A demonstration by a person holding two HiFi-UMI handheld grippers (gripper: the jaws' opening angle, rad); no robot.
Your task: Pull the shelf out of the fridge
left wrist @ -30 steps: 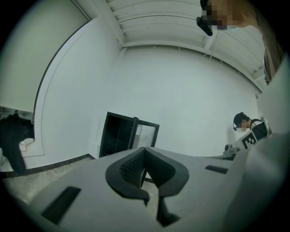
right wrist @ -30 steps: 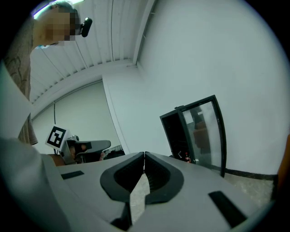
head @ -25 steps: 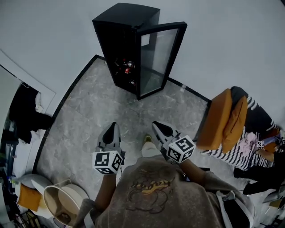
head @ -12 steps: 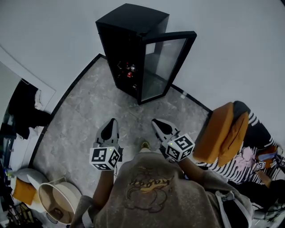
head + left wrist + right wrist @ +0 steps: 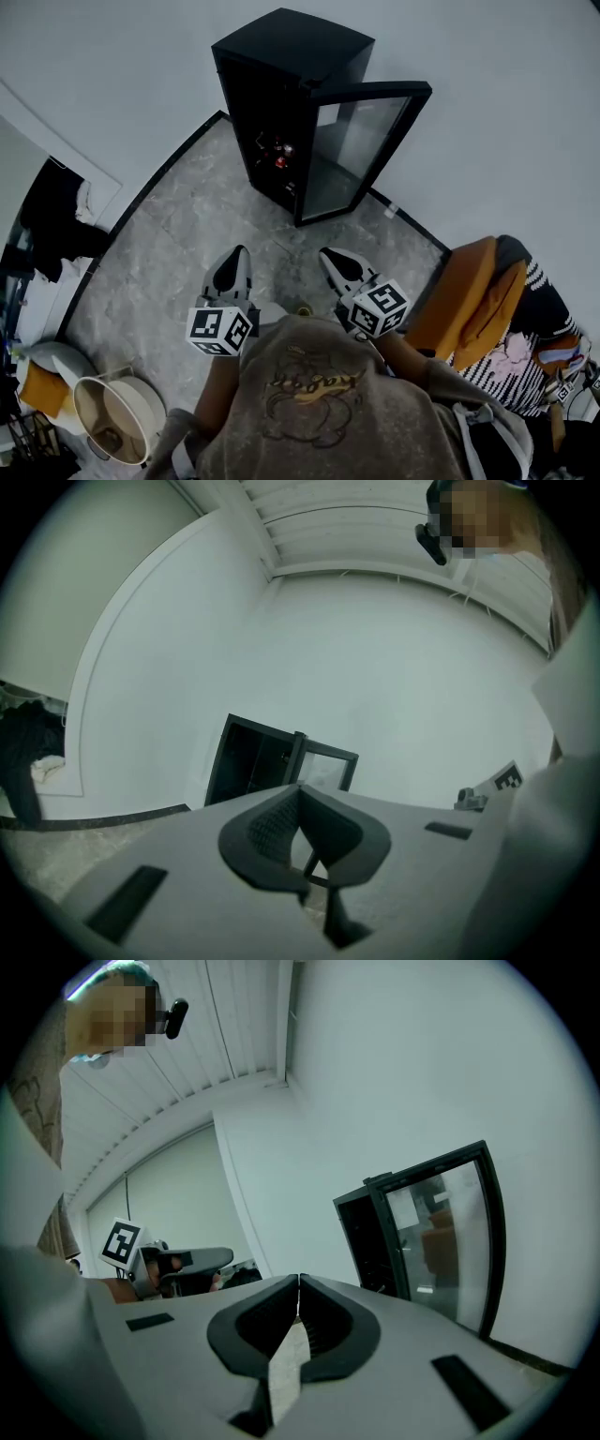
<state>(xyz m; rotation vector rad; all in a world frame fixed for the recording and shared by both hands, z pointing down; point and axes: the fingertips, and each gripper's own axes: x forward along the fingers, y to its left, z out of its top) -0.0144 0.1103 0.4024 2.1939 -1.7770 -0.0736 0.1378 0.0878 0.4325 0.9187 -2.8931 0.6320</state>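
A small black fridge [image 5: 286,56] stands against the white wall with its glass door [image 5: 366,141] swung open to the right. Red items [image 5: 279,155] sit on a shelf inside; the shelf itself is too dark to make out. My left gripper [image 5: 232,255] and right gripper [image 5: 328,255] hover side by side over the floor, well short of the fridge, both shut and empty. The fridge [image 5: 248,759] and its door [image 5: 326,764] show beyond the shut left gripper [image 5: 300,787]. The right gripper [image 5: 298,1282] is shut too, with the fridge [image 5: 370,1232] and door [image 5: 450,1237] ahead.
Grey marbled floor [image 5: 187,234] runs between me and the fridge, edged by a black baseboard. An orange cushioned seat [image 5: 464,291] with striped fabric lies at the right. A round cream bin [image 5: 117,422] sits at lower left, dark clothing [image 5: 47,234] at the far left.
The fridge has shifted right and slightly larger in the head view as the person comes nearer. Both grippers stay shut and hold their places side by side.
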